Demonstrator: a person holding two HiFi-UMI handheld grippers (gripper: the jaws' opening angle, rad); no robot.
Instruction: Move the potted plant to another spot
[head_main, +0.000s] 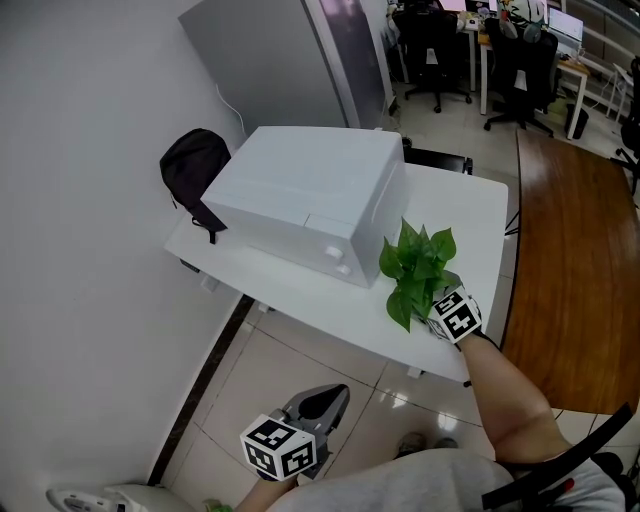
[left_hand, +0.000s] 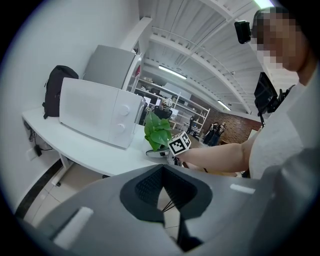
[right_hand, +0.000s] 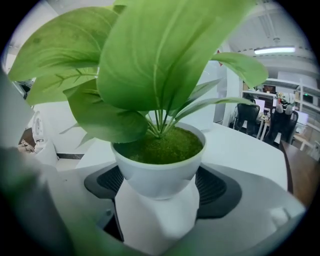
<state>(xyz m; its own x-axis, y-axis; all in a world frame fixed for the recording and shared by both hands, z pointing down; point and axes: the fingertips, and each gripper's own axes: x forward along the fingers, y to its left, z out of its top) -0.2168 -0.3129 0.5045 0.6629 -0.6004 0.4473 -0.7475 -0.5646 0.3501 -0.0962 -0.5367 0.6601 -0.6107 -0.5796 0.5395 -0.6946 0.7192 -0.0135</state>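
Note:
The potted plant (head_main: 418, 262), green leaves in a small white pot (right_hand: 157, 172), stands on the white table (head_main: 300, 290) near its front right edge, next to the microwave. My right gripper (head_main: 432, 300) reaches under the leaves, and the pot sits between its wide-spread jaws. A dark sliver shows beside the pot's base on the left, so the pads (right_hand: 220, 187) do not clearly press on it. The left gripper view shows the plant (left_hand: 157, 131) with the right gripper (left_hand: 159, 153) at its foot. My left gripper (head_main: 335, 395) hangs low over the floor in front of the table, jaws together and empty.
A white microwave (head_main: 310, 200) fills the table's middle, with a black bag (head_main: 195, 165) behind its left end. A grey cabinet (head_main: 290, 60) stands at the back. A brown wooden table (head_main: 570, 260) lies to the right, and office chairs (head_main: 520, 60) stand beyond.

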